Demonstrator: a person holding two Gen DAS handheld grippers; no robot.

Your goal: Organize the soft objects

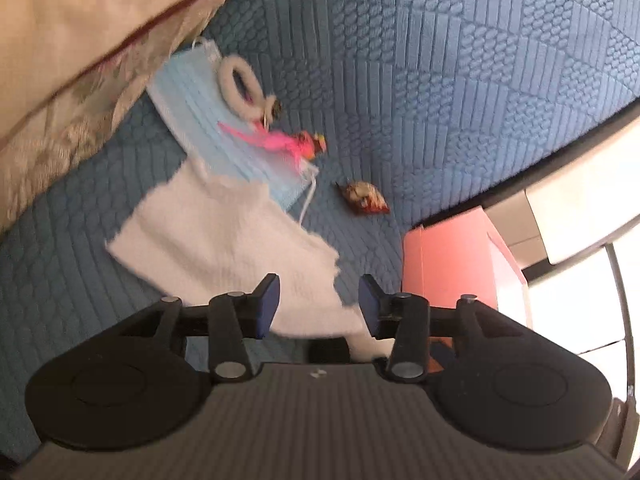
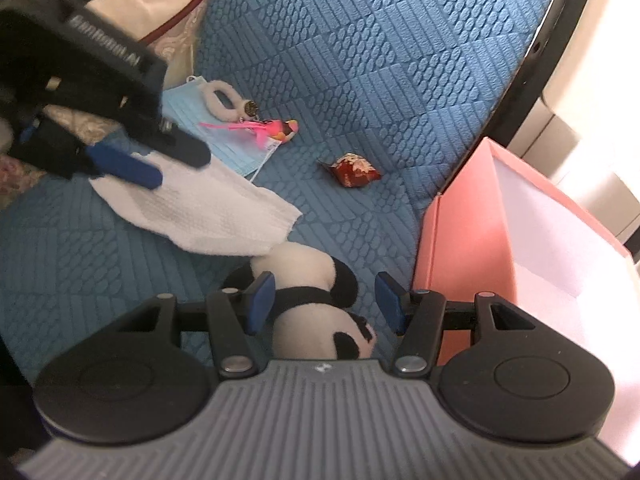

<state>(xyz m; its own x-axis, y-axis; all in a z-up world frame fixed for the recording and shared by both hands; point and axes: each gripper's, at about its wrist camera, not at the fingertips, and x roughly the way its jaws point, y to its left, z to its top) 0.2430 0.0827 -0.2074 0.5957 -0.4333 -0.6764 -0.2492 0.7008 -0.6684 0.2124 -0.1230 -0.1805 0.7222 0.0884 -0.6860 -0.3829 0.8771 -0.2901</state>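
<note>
there, panda toy point(image 2: 312, 304) head nearest

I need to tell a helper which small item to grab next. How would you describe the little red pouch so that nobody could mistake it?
Start from the pink box at the edge of the blue quilted cover. A short way onto the cover from the box, the red pouch lies alone on bare fabric. Unlike the pink trinket beside it, which rests on the blue face mask, it is dark red with a pale flower pattern.
</note>
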